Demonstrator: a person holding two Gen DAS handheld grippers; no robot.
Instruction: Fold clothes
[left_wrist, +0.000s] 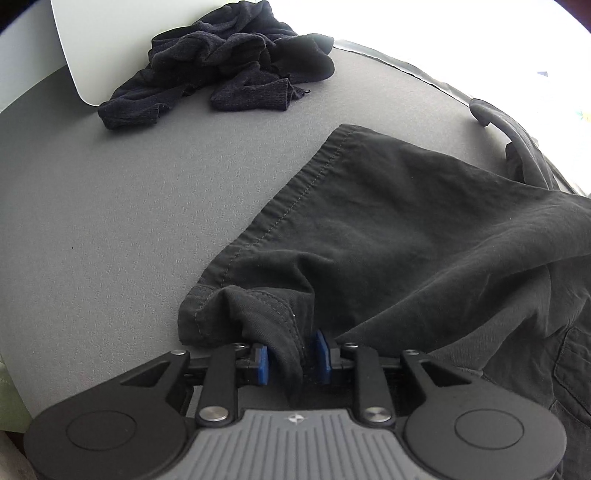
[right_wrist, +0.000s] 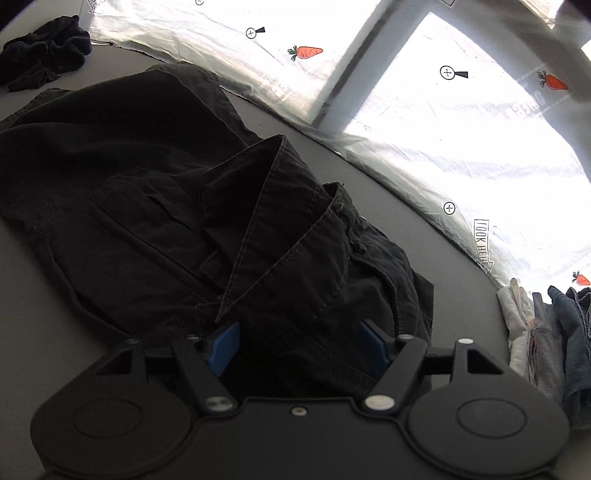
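Observation:
A black collared shirt (left_wrist: 388, 229) lies spread on the grey table (left_wrist: 129, 206). My left gripper (left_wrist: 291, 356) is shut on a bunched hem corner of the shirt, its blue pads (left_wrist: 263, 362) pinching the cloth at the table surface. In the right wrist view the same shirt (right_wrist: 147, 206) shows its collar (right_wrist: 273, 229) standing up and a chest pocket. My right gripper (right_wrist: 299, 347) is open, its blue pads (right_wrist: 223, 345) wide apart on either side of the shirt's near edge below the collar.
A crumpled black knit garment (left_wrist: 221, 70) lies at the far side of the table, also in the right wrist view (right_wrist: 40, 51). A stack of folded clothes (right_wrist: 546, 332) sits at the right. White carrot-print sheeting (right_wrist: 443, 122) borders the table. A white panel (left_wrist: 110, 37) stands behind.

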